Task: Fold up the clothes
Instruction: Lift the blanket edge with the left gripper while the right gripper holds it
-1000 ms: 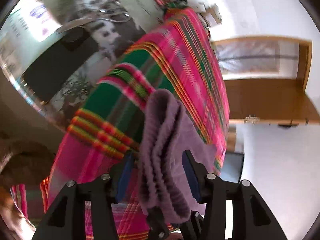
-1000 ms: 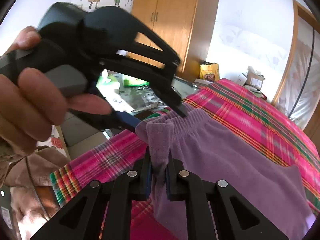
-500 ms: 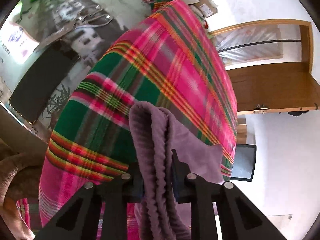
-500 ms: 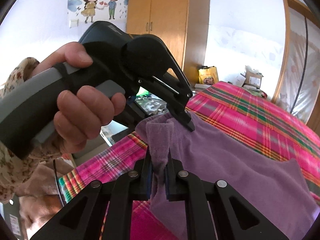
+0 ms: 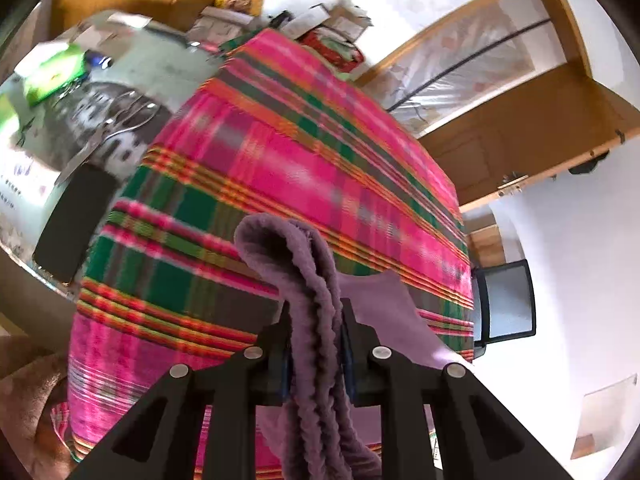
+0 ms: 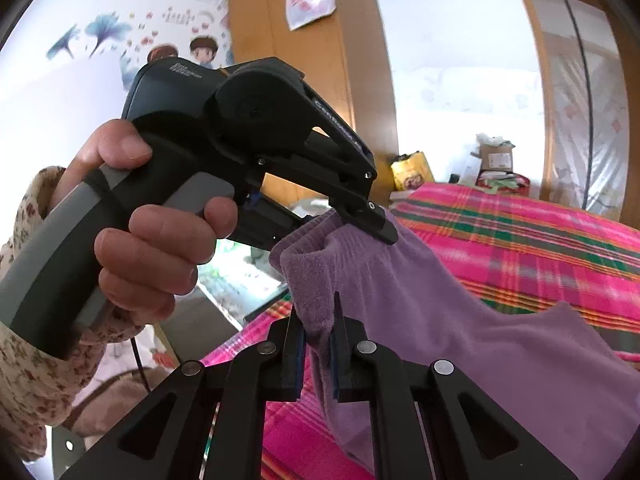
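Plaid pink-and-green bedspread (image 5: 304,168) lies beneath the purple garment (image 6: 460,320), held above it, waistband up, length trailing down-right. Left gripper (image 5: 314,344) and right gripper (image 6: 318,354) each pinch its ribbed waistband. Since earlier, the left has clamped shut. Only the right view shows the hand (image 6: 152,240).

Purple garment (image 6: 460,320); pink-green plaid cloth (image 5: 280,168).
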